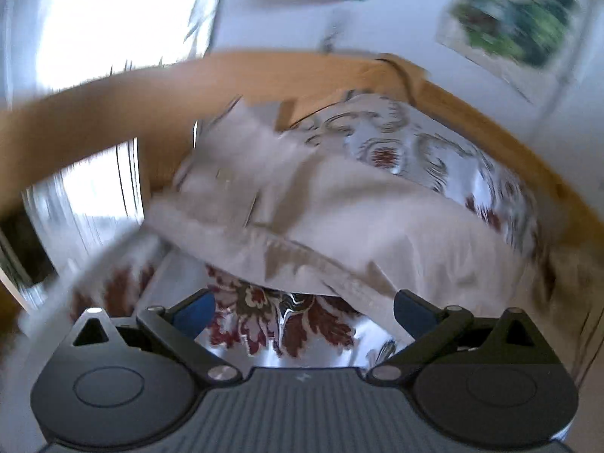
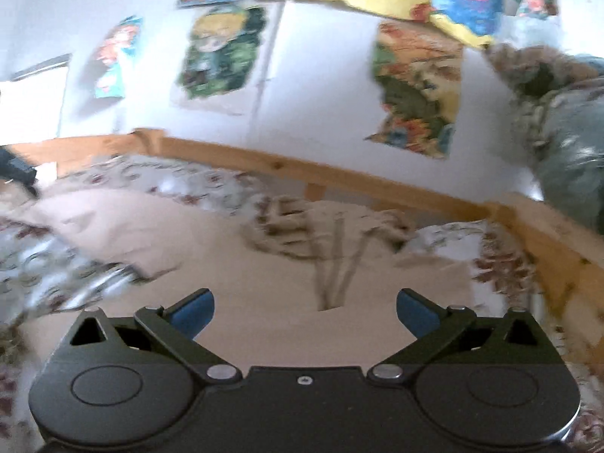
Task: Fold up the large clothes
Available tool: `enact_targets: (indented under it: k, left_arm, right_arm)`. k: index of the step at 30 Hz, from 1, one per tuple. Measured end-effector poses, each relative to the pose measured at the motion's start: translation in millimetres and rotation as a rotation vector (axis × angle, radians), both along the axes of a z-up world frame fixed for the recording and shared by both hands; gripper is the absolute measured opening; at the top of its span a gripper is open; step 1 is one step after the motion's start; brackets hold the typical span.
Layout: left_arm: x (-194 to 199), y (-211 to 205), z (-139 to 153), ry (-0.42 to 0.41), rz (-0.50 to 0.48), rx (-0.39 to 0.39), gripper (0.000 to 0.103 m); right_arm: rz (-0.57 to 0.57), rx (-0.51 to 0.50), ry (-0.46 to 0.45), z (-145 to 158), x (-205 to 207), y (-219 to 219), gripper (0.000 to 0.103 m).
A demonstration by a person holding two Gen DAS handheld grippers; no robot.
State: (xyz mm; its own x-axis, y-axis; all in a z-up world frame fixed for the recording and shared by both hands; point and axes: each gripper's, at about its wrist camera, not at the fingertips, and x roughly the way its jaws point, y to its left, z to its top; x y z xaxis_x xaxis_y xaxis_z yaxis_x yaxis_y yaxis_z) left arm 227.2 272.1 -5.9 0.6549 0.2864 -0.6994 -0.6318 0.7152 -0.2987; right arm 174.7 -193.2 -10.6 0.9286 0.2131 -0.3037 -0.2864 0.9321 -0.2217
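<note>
A large beige garment (image 1: 339,204) lies crumpled on a bed with a floral cover (image 1: 415,151). In the left wrist view my left gripper (image 1: 304,311) is open, above the cover just in front of the garment's near edge, with nothing between its blue pads (image 1: 192,315). In the right wrist view the same beige garment (image 2: 264,275) spreads across the bed, with a bunched, creased part (image 2: 324,222) further back. My right gripper (image 2: 304,311) is wide open over the flat beige cloth, and its blue pads (image 2: 417,313) are not pressing on anything. Both pictures are blurred by motion.
A wooden bed rail (image 2: 339,177) runs along the far side by a white wall with colourful posters (image 2: 419,87). A grey-green fur-trimmed coat (image 2: 566,132) hangs at the right. A wooden rail (image 1: 113,113) and a bright window (image 1: 94,30) stand at the left.
</note>
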Motion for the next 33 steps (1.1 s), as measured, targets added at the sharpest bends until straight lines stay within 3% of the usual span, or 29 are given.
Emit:
enact_targets:
  k: [2,7,11,16,17,18,21,28,31,33]
  left_arm:
    - [3.0,7.1,-9.1,-0.007,0.043,-0.021,0.102]
    - [11.9,17.1,-23.3,-0.061,0.122,-0.008,0.101]
    - [11.9,23.0,-32.3,-0.113,0.231,-0.004,0.086]
    - [8.7,27.8,-38.5,-0.147,0.32,0.003,0.048]
    - [7.0,28.3,-38.9,-0.15,0.327,0.009,0.029]
    - [5.8,28.9,-39.4,-0.15,0.337,0.012,0.019]
    - [-2.1,29.9,-38.0,-0.192,0.35,-0.016,0.007]
    - [-18.8,19.9,-24.0,-0.268,0.317,-0.07,0.002]
    - [-23.6,7.0,-12.8,-0.299,0.27,-0.022,0.001]
    - [-21.6,-5.5,-5.1,-0.322,0.221,0.052,0.001]
  right_arm:
    - [0.016,-0.06,-0.006,-12.2,2.6,8.2,0.102]
    - [0.003,-0.106,0.104,-38.1,31.9,16.3,0.102]
    - [0.002,-0.11,0.143,-50.1,43.0,20.5,0.102]
    - [0.023,-0.23,0.123,-59.6,40.9,33.7,0.102]
    - [0.028,-0.24,0.119,-60.4,40.2,35.6,0.102]
    - [0.032,-0.245,0.12,-60.9,40.2,36.6,0.102]
    - [0.038,-0.244,0.125,-61.3,41.8,38.5,0.102]
    - [0.038,-0.243,0.129,-61.7,42.3,37.4,0.102]
    - [0.032,-0.23,0.131,-61.9,43.4,35.5,0.102]
    - [0.03,-0.222,0.14,-62.1,44.4,35.0,0.102]
